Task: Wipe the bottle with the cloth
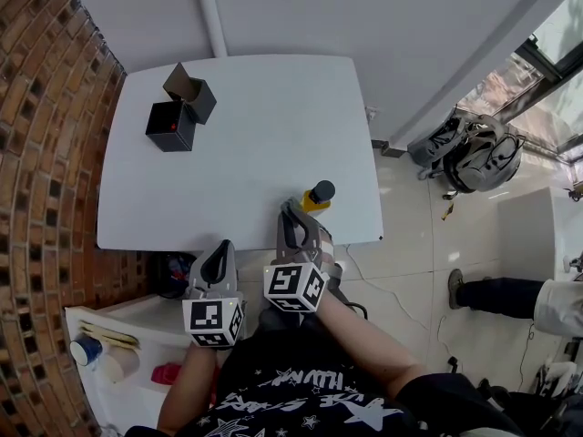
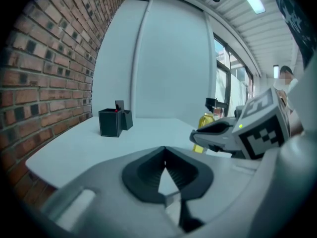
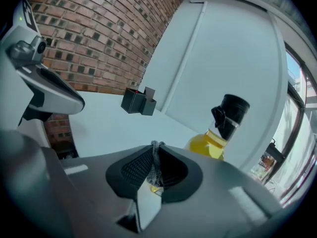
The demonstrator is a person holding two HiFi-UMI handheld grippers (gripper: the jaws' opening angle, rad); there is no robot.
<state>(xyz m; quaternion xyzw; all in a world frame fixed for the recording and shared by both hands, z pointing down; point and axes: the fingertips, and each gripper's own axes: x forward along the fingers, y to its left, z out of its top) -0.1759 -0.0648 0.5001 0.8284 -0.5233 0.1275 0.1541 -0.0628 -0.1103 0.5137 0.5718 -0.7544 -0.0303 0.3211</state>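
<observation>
Just past R gripper [image 3: 156, 148] – bottle [image 3: 214, 144]; cloth [image 3: 155, 165] pinched in jaws.

left hand-held gripper [image 2: 164, 149]: jaws together, empty | bottle [image 2: 203, 120], black boxes [image 2: 113, 122] on table [image 2: 84, 150]

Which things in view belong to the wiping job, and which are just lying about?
Job: bottle; cloth pinched in the right gripper.
Lying about: black boxes on the table; backpack on the floor.
</observation>
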